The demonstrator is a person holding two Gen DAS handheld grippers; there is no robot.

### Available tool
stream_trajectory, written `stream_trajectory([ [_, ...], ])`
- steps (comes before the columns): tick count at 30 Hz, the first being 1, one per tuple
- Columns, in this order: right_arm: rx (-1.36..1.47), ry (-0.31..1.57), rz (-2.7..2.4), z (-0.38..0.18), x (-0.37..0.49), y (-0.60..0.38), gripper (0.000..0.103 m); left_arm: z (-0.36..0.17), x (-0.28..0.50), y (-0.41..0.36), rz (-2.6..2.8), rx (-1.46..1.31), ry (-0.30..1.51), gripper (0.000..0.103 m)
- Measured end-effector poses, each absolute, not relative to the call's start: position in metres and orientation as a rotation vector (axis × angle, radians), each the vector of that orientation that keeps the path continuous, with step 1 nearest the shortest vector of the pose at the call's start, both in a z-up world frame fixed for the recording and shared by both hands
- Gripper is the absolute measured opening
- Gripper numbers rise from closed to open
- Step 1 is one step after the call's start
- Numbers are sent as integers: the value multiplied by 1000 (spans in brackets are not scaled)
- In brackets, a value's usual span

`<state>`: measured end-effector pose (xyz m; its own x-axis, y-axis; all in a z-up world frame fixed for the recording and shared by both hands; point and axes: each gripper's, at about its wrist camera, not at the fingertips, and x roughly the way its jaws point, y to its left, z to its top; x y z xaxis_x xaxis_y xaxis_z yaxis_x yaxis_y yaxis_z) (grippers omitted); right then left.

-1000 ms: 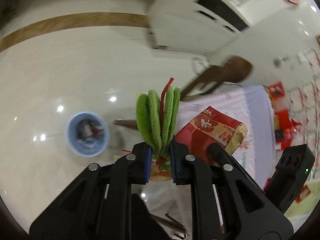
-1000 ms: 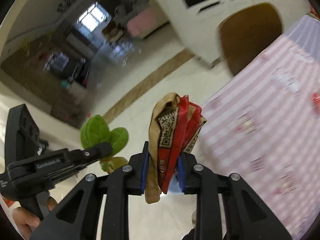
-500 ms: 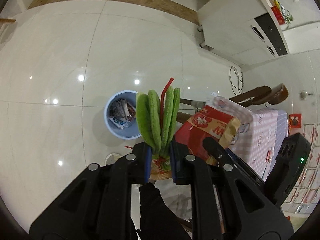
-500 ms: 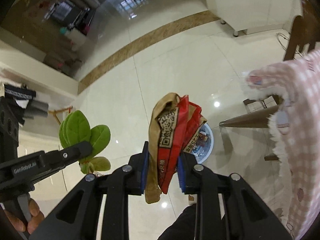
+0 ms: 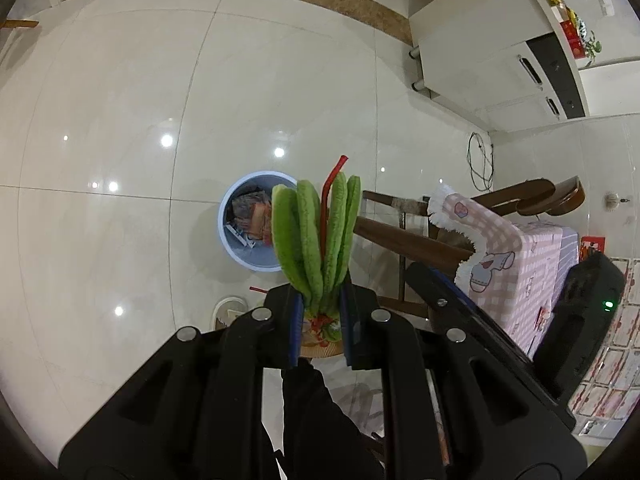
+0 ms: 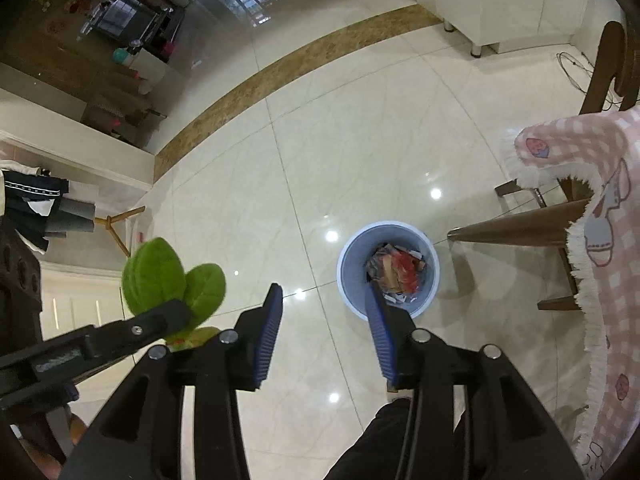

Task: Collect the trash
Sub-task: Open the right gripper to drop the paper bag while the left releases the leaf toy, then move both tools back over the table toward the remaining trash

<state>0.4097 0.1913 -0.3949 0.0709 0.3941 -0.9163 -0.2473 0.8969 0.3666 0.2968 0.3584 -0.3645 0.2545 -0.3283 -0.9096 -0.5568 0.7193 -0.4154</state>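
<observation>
My left gripper is shut on a green fuzzy plant-shaped piece of trash with a red stem, held above the floor. It also shows in the right wrist view, left of my right gripper. My right gripper is open and empty, above a light blue trash bin on the floor. The bin holds a red and brown wrapper among other papers. The bin also shows in the left wrist view, just behind the green trash.
A table with a pink checked cloth stands to the right, with dark wooden chairs beside it. A white cabinet stands at the far wall. Small scraps lie on the glossy tile floor near the bin.
My right gripper has opened and the red and brown wrapper it held has dropped into the bin. Both grippers have tilted down over the bin.
</observation>
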Motion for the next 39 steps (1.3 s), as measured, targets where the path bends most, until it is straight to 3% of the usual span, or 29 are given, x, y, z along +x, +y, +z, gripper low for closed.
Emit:
stream_trajectory([
  [20, 179, 1353, 413, -365, 414, 130, 45, -363, 332, 311, 131, -722, 1415, 19],
  [21, 186, 1351, 410, -363, 414, 126, 45, -362, 334, 311, 135, -720, 1419, 21],
  [22, 190, 1350, 408, -363, 415, 123, 45, -362, 336, 309, 143, -716, 1428, 31],
  [23, 195, 1348, 406, -362, 415, 120, 45, -362, 337, 308, 150, -713, 1434, 54],
  [25, 205, 1344, 400, -361, 416, 113, 45, -361, 339, 305, 177, -699, 1435, 66],
  [39, 278, 1280, 361, -339, 421, 42, 45, -330, 365, 227, 127, -536, 1420, 66],
])
